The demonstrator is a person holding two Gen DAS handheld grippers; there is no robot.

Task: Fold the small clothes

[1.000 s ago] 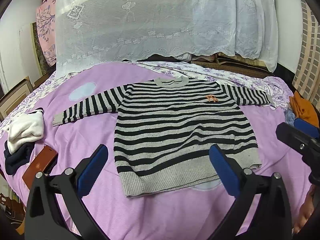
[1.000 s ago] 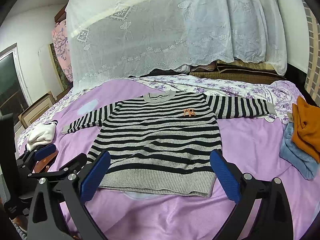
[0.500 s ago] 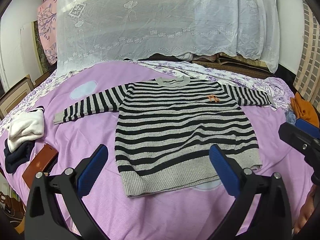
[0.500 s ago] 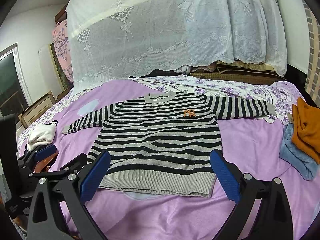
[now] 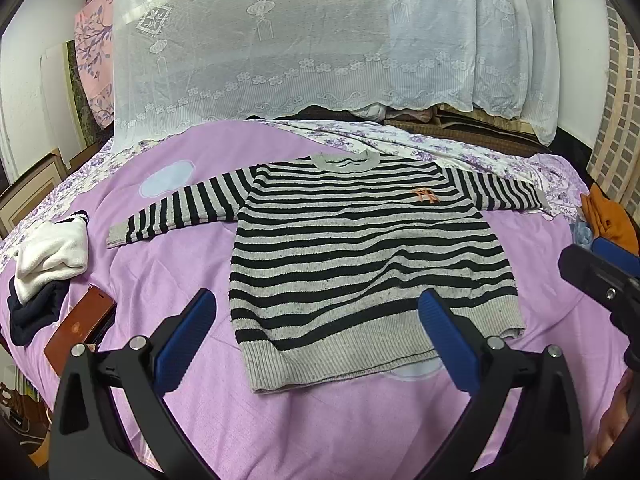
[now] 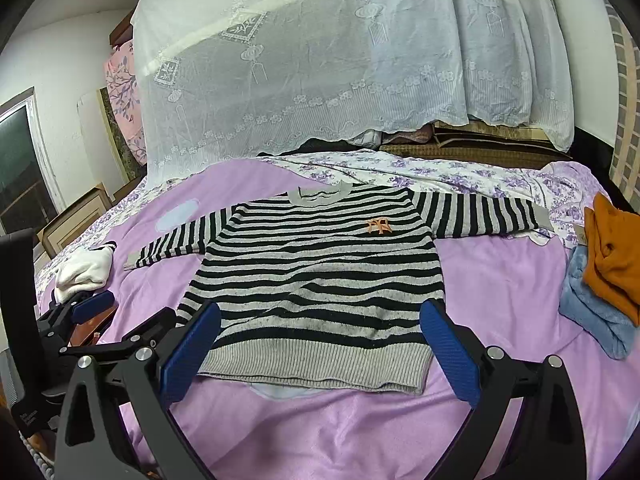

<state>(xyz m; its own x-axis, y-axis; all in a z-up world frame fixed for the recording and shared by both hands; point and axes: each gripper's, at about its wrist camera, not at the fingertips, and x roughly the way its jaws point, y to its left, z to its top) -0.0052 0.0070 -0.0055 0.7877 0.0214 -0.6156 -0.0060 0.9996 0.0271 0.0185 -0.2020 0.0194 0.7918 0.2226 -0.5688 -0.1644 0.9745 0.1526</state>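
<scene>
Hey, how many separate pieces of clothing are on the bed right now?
5 visible: striped sweater spread flat mid-bed; white garment on a dark navy one at the left edge; orange garment atop a light blue one at the right. More may be hidden underneath.

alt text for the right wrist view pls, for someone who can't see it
A black-and-grey striped sweater lies flat, sleeves spread, on a purple bedspread, with the open, empty right tool in front of its hem. The left tool is at lower left; folded orange and blue clothes sit at right.
</scene>
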